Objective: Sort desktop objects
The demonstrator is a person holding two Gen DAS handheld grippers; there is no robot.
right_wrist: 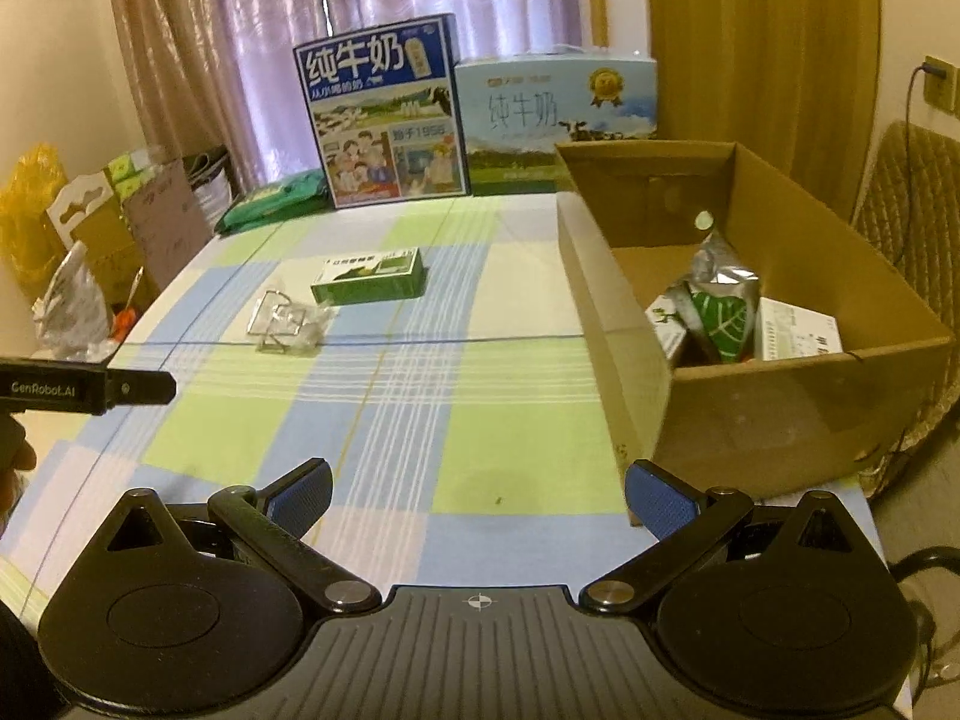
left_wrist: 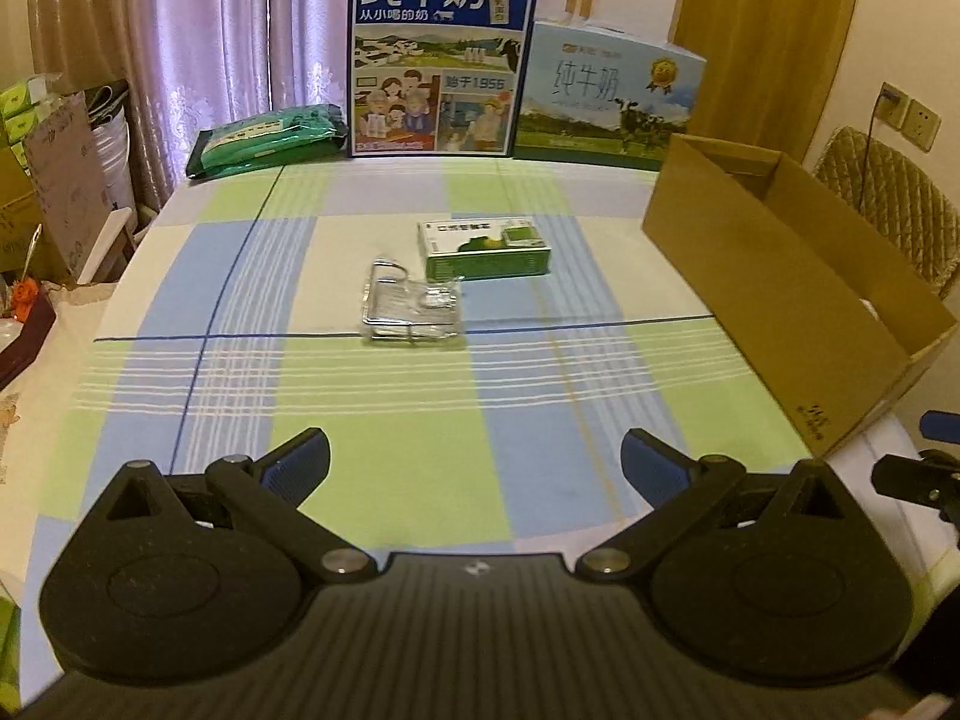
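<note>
Checked tablecloth (left_wrist: 420, 420) under left gripper (left_wrist: 476, 465), right gripper (right_wrist: 478, 495): wide apart, empty.

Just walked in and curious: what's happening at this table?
A person is sorting items into the cardboard box. Both claws, left and right, are open and hold nothing. A green carton and a clear packet lie on the tablecloth; a few items sit inside the box.

the cardboard box (left_wrist: 798, 300) wall hides its contents in the left view.
</note>
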